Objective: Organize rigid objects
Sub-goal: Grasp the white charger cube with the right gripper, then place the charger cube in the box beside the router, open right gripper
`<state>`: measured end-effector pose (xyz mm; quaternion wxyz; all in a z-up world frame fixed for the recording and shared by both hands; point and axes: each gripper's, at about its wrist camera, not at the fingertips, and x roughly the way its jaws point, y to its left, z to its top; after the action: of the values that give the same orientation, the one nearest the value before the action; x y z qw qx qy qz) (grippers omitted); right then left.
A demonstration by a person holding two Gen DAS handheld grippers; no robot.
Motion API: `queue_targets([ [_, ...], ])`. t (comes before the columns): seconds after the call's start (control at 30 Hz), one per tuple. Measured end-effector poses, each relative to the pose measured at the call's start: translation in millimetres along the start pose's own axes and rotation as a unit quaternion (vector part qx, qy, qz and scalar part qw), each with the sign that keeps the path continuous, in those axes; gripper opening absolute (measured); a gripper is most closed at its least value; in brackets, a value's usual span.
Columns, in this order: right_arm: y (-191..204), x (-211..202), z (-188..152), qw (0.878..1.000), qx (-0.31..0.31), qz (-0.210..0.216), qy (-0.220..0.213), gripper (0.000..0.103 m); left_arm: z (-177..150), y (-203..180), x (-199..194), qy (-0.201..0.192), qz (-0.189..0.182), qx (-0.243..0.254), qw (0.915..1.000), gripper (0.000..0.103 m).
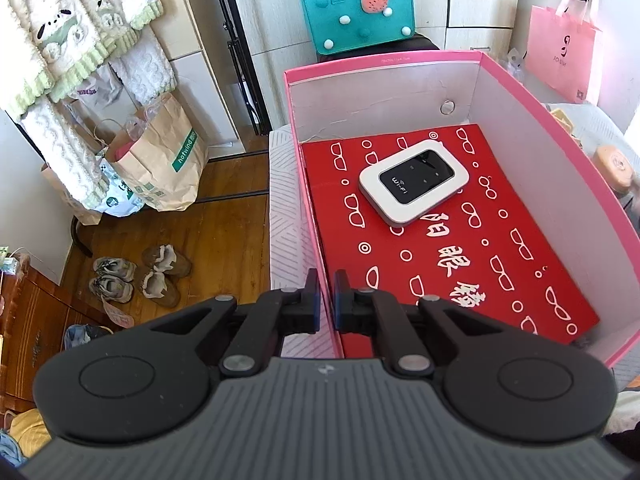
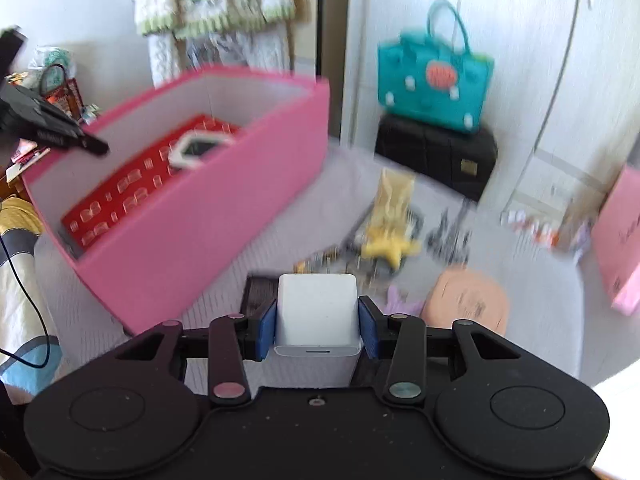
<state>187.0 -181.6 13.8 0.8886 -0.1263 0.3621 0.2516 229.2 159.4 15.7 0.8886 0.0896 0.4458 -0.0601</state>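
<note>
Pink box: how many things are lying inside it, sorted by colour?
Inside the pink box:
Red: 1, the flat red case printed with glasses
White: 1, the Wi-Fi device resting on the case
Total: 2

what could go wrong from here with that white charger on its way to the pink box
1. The right hand-held gripper pinches the smooth white charger only by its sides, and the view is motion-blurred; it might slip out.
2. The pink box has tall walls; the charger could clip the rim.
3. Dropped in, it may hit the wifi router lying on the red box.
</note>
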Motion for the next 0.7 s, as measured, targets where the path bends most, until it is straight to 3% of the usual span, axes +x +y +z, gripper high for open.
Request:
queue_targets([
  [0.17, 17.0, -28.1, 44.8, 0.995, -0.051, 0.048, -0.070, 0.047, -0.8, 2.5, -0.3, -0.006, -0.005, -0.011, 0.9999, 0.006],
  [0.3, 42.3, -6.5, 79.2, 0.990, -0.075, 0.106, -0.061, 0.047, -2.2, 4.6, -1.2, -0.009, -0.010, -0.016, 0.9998, 0.006],
  [0.5, 82.5, 64.2, 120.3, 0.977, -0.069, 0.200, 0.039, 0.047, -5.3, 9.4, -2.4, -0.017, -0.023, -0.028, 0.9992, 0.006],
  [0.7, 111.7, 135.9, 134.0, 0.963, -0.083, 0.191, 0.170, 0.047, -5.7, 13.7, -2.6, -0.022, -0.036, -0.034, 0.9985, 0.007],
])
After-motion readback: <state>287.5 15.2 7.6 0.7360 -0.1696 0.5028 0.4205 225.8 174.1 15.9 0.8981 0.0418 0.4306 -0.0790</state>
